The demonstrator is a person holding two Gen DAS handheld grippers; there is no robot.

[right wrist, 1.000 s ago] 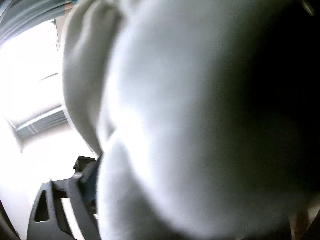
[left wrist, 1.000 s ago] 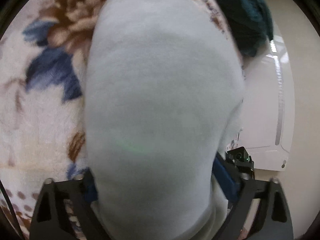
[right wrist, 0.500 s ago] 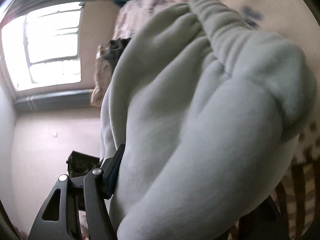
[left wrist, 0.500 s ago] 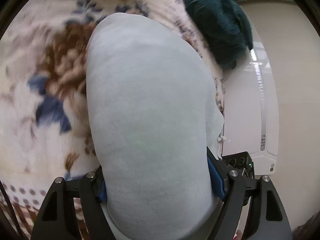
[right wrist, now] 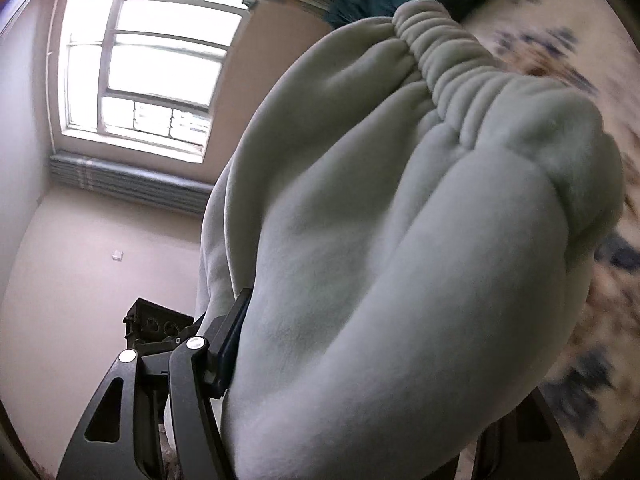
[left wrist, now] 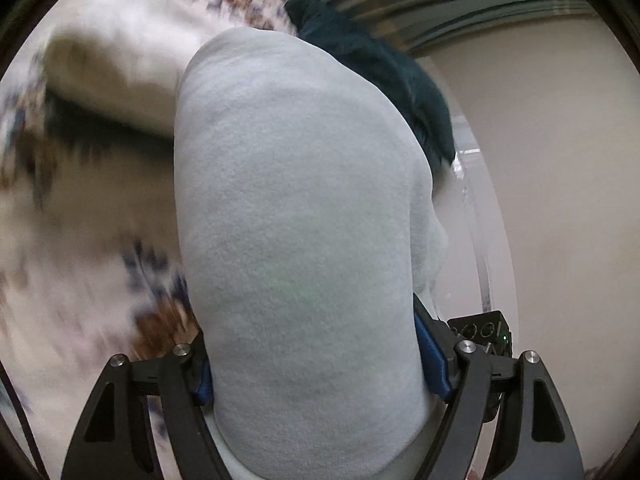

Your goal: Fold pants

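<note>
The left gripper [left wrist: 316, 376] has its fingers pinching a thick bundle of the pale grey fleece pants [left wrist: 304, 240], the blue pads pressed against the cloth on both sides. The fabric rises in a smooth hump straight ahead of the camera and fills the middle of the left wrist view. Behind it lies a floral blanket [left wrist: 80, 240] in cream, brown and blue, badly blurred, and a dark teal cloth [left wrist: 384, 76] sits at the far end near a plain wall [left wrist: 560, 160]. The right gripper [right wrist: 360, 368] also grips the pants [right wrist: 400, 240]: its left finger pad [right wrist: 232, 336] presses flat into the fleece, while the other finger is hidden behind the fabric, so the pinch looks firm but only one side shows. The gathered elastic waistband [right wrist: 440, 60] runs across the top of that bundle. A bright window [right wrist: 148, 76] with a radiator [right wrist: 128, 184] beneath it stands to the left, and the blanket [right wrist: 592, 320] shows at the right edge.
</note>
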